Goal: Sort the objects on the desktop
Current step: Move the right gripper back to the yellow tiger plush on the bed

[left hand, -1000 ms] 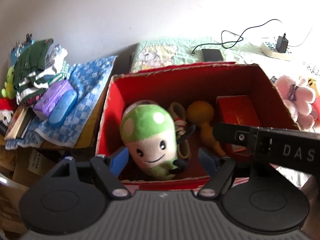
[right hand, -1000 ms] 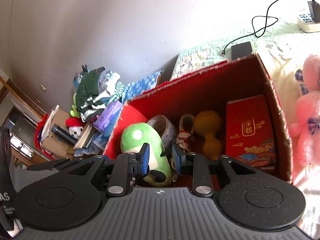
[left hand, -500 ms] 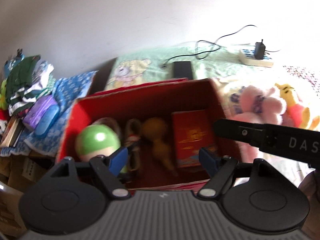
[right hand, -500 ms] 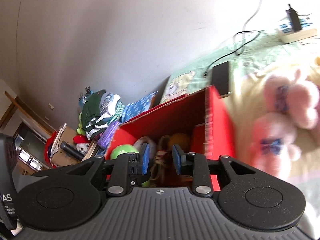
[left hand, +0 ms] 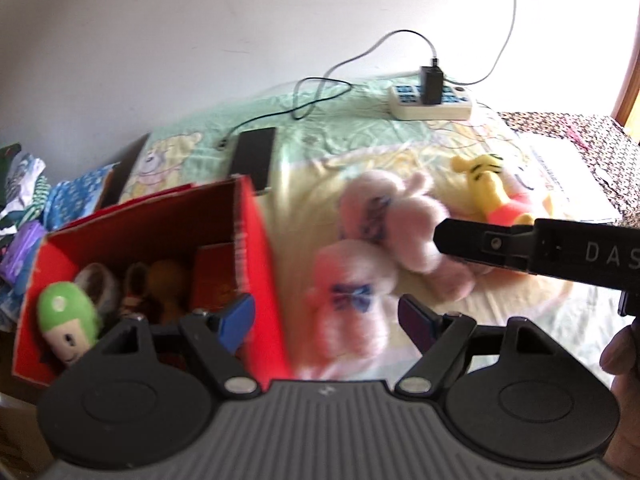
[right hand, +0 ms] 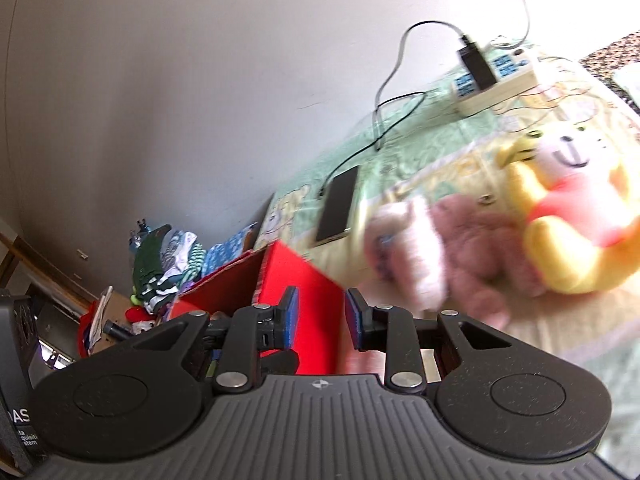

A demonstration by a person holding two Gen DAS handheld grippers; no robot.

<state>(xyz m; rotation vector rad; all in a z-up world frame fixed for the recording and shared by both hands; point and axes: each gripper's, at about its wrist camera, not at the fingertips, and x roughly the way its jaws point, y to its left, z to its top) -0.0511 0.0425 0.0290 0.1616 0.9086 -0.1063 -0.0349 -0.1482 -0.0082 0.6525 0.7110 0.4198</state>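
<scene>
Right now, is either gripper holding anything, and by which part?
Nothing is held. The left gripper and the right gripper both have open, empty jaws.

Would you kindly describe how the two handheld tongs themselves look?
Both tongs, left and right, are matte black, with ribbed grey bodies, round side discs, silver pivot screws and blue finger pads. The right one's housing carries white "DAS" lettering.

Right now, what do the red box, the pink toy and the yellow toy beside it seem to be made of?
Red box: probably cardboard with a matte red facing; the top rim shows a pale, rough cut edge.
Pink toy: soft plush fabric, fuzzy and matte; blur hides the detail.
Yellow toy: also plush, with rounded stuffed limbs and a red cloth-like shirt.
</scene>
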